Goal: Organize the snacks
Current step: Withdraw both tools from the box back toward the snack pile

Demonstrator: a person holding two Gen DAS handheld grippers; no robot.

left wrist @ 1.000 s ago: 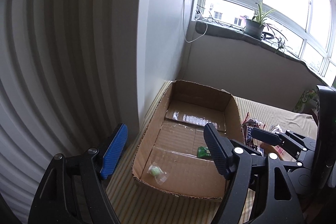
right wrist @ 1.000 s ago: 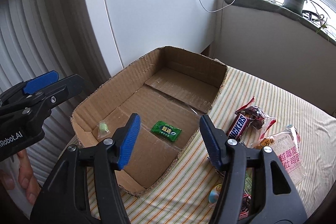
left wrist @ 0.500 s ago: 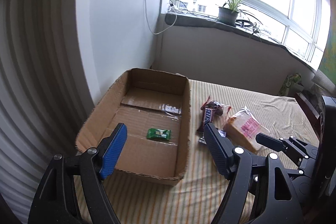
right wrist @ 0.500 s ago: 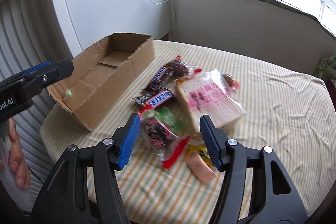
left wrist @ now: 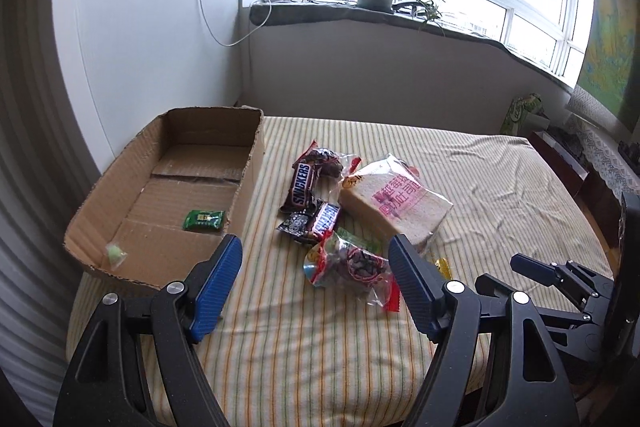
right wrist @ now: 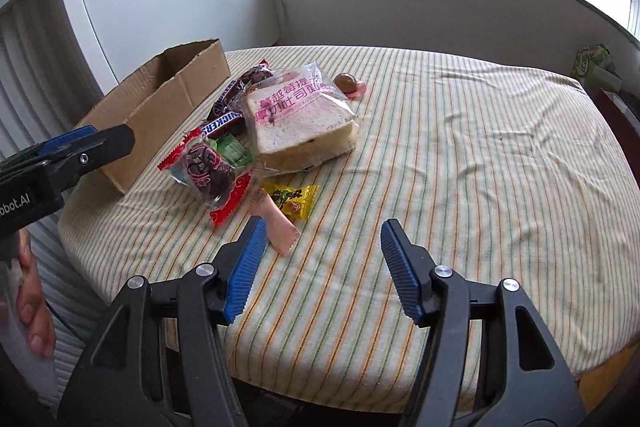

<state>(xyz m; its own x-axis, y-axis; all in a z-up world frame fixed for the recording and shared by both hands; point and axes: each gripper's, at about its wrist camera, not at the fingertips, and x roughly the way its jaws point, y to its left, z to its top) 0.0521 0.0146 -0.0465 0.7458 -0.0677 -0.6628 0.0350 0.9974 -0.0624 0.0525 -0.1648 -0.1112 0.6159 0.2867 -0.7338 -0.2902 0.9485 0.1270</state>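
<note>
Round table under a yellow-and-green striped cloth, wrinkled toward its far right; white wall panel and plant-lined window sill behind.

Open brown corrugated cardboard box at the table's left edge. Only my left view looks inside: a green flat candy packet on the floor by the right wall, a pale green clear-wrapped sweet in the near corner. My right view shows just the box's outer wall.

Snack pile right of the box: clear-bagged thick toast slice with pink print, largest; red-edged clear pack of dark dried fruit nearer me; two brown Snickers bars between toast and box.

Right view only: yellow crinkled candy wrapper, pink flat sachet just beside my left finger, brown glossy egg-shaped pack behind the toast.

My left gripper hangs with jaws apart, nothing between the ribbed blue pads, dried-fruit pack beyond them. My right gripper likewise gapes empty over bare cloth.
</note>
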